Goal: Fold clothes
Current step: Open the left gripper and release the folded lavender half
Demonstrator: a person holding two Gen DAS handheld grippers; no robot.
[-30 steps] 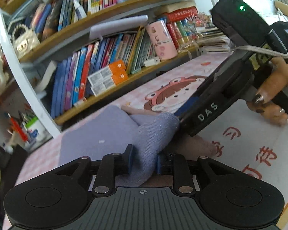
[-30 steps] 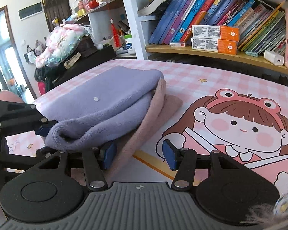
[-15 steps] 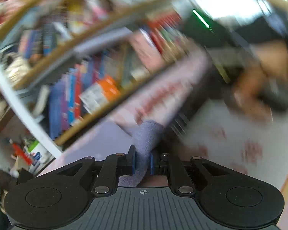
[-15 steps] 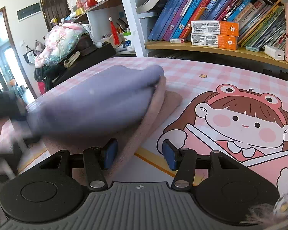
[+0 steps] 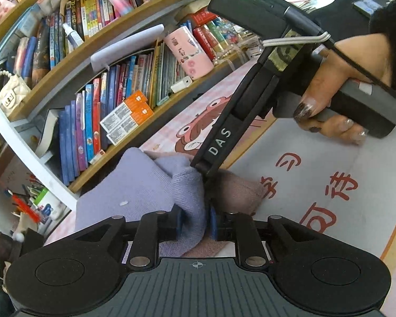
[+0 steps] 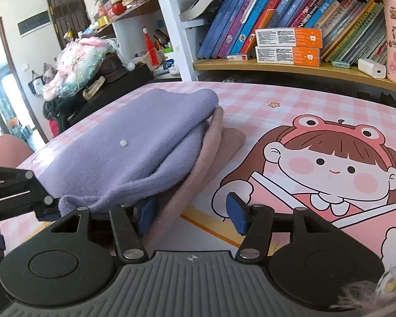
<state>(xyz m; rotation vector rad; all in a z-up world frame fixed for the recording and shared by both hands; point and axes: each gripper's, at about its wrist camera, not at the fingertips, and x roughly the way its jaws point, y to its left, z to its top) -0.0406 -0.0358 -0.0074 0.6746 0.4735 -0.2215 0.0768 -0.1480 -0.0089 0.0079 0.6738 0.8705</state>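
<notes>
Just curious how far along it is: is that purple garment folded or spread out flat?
Folded. The purple garment lies doubled over, two layers meeting at a rounded fold edge, atop a pink garment.

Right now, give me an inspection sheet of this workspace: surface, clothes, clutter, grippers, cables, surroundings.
Surface: table cover, pink check with a cartoon girl print.
Job's things: lilac knit garment folded over a dusty-pink garment; both lie on the table.
Clutter: nothing seen on the table besides the clothes.
Grippers: left gripper has a fold of the lilac knit between its pads, jaws opening. Right gripper jaws opening; its left pad lies against the pink garment's edge, the other stands over bare table.
Cables: one black cable runs over the hand on the right gripper's handle.
Surroundings: bookshelf with books and two orange boxes; dark door at far left.
</notes>
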